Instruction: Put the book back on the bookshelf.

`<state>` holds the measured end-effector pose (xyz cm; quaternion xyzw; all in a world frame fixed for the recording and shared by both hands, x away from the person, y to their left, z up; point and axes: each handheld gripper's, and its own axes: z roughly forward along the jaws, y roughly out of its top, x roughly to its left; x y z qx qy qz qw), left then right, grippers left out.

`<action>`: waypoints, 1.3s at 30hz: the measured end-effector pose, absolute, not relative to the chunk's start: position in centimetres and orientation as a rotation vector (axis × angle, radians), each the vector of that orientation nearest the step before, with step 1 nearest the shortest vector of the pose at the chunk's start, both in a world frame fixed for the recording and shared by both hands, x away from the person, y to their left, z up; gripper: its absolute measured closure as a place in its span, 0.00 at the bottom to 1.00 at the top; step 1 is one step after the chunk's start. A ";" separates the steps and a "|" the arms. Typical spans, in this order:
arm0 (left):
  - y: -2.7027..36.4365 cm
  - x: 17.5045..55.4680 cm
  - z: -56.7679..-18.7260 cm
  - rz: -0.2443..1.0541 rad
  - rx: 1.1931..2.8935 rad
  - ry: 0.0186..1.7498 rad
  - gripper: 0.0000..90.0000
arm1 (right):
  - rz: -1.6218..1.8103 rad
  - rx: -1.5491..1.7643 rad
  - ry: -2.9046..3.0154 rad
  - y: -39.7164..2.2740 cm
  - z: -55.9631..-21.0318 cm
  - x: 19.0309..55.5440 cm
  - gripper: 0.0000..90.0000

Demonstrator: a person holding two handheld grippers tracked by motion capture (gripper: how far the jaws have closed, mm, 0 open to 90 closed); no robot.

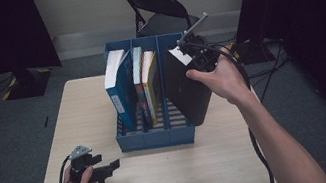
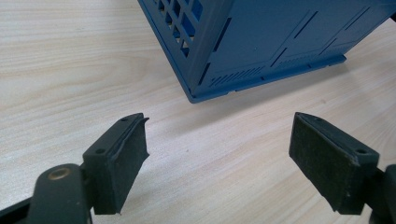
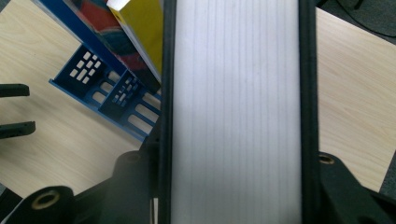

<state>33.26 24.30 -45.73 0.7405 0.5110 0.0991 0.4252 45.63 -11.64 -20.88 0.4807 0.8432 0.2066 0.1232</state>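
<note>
A blue three-slot file rack stands mid-table. A blue-covered book leans in its left slot, and a few thinner books stand in the middle one. My right gripper is shut on a thick black book, which tilts over the rack's right slot with its lower corner down near the rack's front right. In the right gripper view the jaws clamp both covers, with the white page edge between them. My left gripper rests open near the table's front left, facing the rack's corner with nothing between its pads.
A black folding chair stands behind the table. Cables lie on the floor at the right. Bare tabletop stretches in front of the rack and to its left. Dark curtains hang at both sides.
</note>
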 end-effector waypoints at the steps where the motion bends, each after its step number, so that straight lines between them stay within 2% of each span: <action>1: 24.3 33.3 -45.8 0.245 1.850 1.278 0.21 | 0.602 1.401 2.459 -11.6 -20.9 45.8 0.59; 10: 24.3 33.1 -45.7 0.238 1.849 1.273 0.21 | 0.584 1.444 2.456 -10.1 -21.6 47.4 0.59; 31: 24.5 33.3 -45.7 0.241 1.841 1.283 0.21 | 0.554 1.448 2.444 -10.7 -21.0 46.9 0.59; 39: 24.4 33.4 -45.7 0.237 1.849 1.278 0.21 | 0.550 1.546 2.397 -10.0 -21.2 48.5 0.59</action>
